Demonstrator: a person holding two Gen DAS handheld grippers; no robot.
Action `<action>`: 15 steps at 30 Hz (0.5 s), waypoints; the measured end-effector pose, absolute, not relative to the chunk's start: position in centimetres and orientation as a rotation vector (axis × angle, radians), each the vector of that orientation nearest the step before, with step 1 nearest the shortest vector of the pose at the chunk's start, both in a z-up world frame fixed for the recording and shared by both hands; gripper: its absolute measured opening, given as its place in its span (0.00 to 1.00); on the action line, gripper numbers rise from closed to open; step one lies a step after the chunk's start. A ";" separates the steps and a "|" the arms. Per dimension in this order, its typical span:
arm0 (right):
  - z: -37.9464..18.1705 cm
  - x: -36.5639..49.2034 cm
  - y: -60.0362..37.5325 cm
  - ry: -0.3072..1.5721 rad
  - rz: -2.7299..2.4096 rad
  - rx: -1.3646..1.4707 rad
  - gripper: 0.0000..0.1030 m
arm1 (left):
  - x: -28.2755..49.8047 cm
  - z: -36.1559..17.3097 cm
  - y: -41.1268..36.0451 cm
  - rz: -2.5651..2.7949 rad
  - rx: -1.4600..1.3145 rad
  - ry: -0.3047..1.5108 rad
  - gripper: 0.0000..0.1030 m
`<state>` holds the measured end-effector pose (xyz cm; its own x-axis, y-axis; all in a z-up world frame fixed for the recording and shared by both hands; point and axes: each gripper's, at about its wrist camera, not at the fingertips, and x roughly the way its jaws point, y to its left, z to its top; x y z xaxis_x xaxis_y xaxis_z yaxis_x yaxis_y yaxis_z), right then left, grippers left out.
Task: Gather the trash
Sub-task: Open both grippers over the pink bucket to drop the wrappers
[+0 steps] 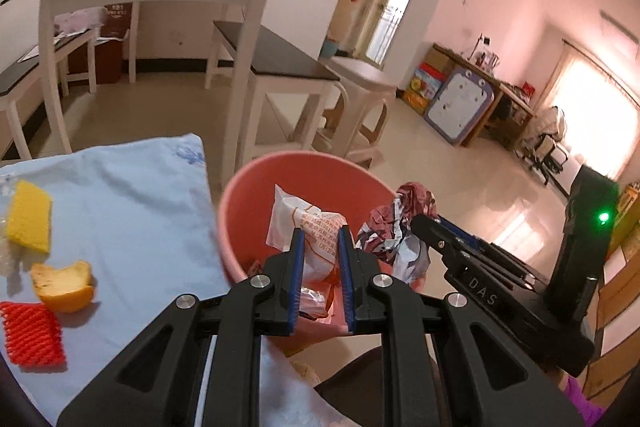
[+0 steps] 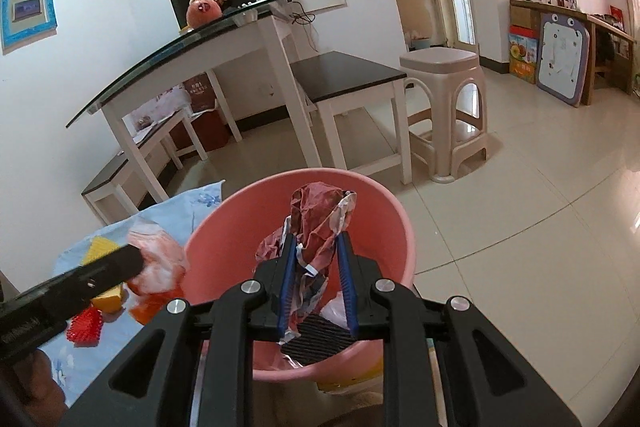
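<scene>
A pink bucket [image 1: 236, 203] stands beside a light blue cloth [image 1: 132, 211]; it also shows in the right wrist view [image 2: 392, 227]. My left gripper [image 1: 322, 233] is shut on a white and orange wrapper [image 1: 308, 223] and holds it over the bucket. My right gripper [image 2: 316, 241] is shut on a crumpled red and white paper [image 2: 320, 215] over the bucket; that paper also shows in the left wrist view [image 1: 396, 223]. On the cloth lie a yellow sponge [image 1: 30, 223], an orange peel [image 1: 64, 285] and a red foam net [image 1: 30, 335].
A white glass-topped table [image 2: 192, 55] with dark-topped benches [image 2: 344, 71] stands behind the bucket. A beige plastic stool [image 2: 444, 107] is to the right on the tiled floor. A dark ribbed piece [image 2: 320, 337] lies inside the bucket.
</scene>
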<state>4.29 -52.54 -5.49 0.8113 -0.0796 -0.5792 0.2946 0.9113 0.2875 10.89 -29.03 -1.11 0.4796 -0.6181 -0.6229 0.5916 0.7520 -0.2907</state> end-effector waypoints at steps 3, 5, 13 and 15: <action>-6.1 4.7 -52.7 0.608 -0.203 0.395 0.20 | 11.1 -1.8 -30.0 -0.736 -0.027 0.790 0.16; -6.4 4.8 -52.8 0.613 -0.199 0.400 0.20 | 11.3 -2.2 -30.4 -0.733 -0.018 0.800 0.20; -6.7 5.3 -52.7 0.623 -0.201 0.401 0.36 | 12.0 -2.8 -30.4 -0.727 -0.025 0.837 0.37; -6.6 5.2 -52.7 0.620 -0.201 0.410 0.39 | 11.8 -2.5 -30.3 -0.729 -0.025 0.828 0.37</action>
<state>5.19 -52.75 -6.63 0.7977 -0.0606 -0.6000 0.3024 0.9010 0.3111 11.82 -30.31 -2.54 0.4512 -0.5991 -0.6615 0.5806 0.7599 -0.2922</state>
